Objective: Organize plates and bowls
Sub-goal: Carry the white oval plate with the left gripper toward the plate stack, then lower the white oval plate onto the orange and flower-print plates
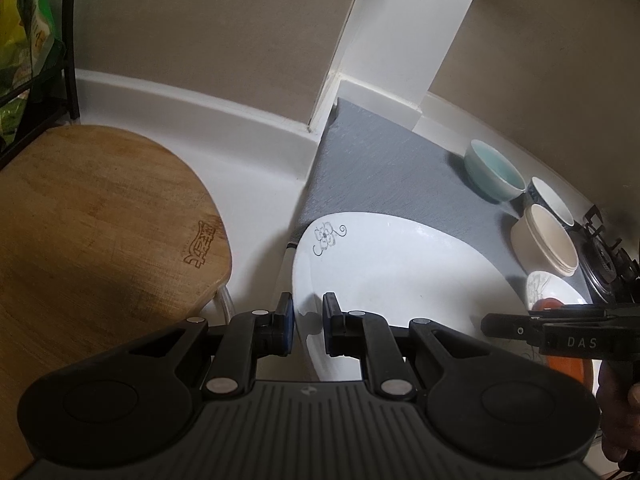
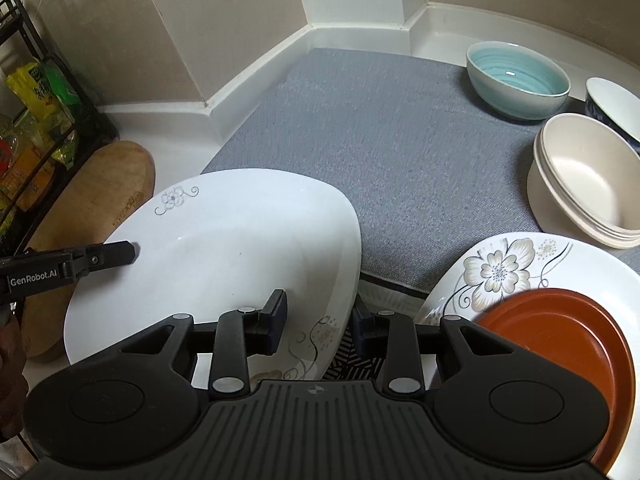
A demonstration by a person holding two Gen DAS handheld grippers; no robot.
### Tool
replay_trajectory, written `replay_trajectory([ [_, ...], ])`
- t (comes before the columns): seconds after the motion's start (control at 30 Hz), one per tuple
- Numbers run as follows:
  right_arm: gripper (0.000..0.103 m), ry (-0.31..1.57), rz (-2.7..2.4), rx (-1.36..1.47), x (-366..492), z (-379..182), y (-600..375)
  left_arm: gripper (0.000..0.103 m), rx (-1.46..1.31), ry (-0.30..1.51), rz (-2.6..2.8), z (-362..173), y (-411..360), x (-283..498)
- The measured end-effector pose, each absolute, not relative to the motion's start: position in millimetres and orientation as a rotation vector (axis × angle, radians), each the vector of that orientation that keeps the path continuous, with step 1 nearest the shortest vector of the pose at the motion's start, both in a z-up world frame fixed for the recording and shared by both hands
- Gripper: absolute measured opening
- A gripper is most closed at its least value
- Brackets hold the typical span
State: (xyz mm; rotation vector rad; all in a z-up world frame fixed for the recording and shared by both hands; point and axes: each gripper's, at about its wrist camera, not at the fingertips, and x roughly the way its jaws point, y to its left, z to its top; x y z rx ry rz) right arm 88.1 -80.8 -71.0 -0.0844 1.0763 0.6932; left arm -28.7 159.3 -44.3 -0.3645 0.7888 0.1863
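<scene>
Centrally, a large white square plate (image 2: 224, 248) with a small flower print lies at the near edge of the grey mat (image 2: 384, 152), partly overhanging the white table (image 1: 256, 208). The left gripper (image 1: 307, 324) is closed on the plate's left rim; the right gripper (image 2: 318, 322) straddles its right rim, jaws part open, and whether the pads press the rim cannot be told. Right of this plate sits a floral plate (image 2: 508, 268) carrying a stack of red-brown dishes (image 2: 568, 332). Beyond it on the mat stand stacked cream bowls (image 2: 580, 176), a blue-glazed bowl (image 2: 518, 78) and a dark-sided bowl (image 2: 614, 104). Left of the plate lies a wooden board (image 1: 100, 220).
</scene>
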Motion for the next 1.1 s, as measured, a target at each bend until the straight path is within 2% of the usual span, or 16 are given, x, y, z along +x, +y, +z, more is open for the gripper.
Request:
replay_trajectory([
  [0.57, 0.035, 0.948, 0.608, 0.02, 84.9, -33.2, -143.8, 0.014, -0.278, 0.727, 0.071, -9.0, 105.0, -13.8],
  [1.1, 0.035, 0.918, 0.352, 0.158, 66.8, -42.5, -259.9, 0.015, -0.147, 0.794, -0.164, -22.3, 1.0, 27.2],
])
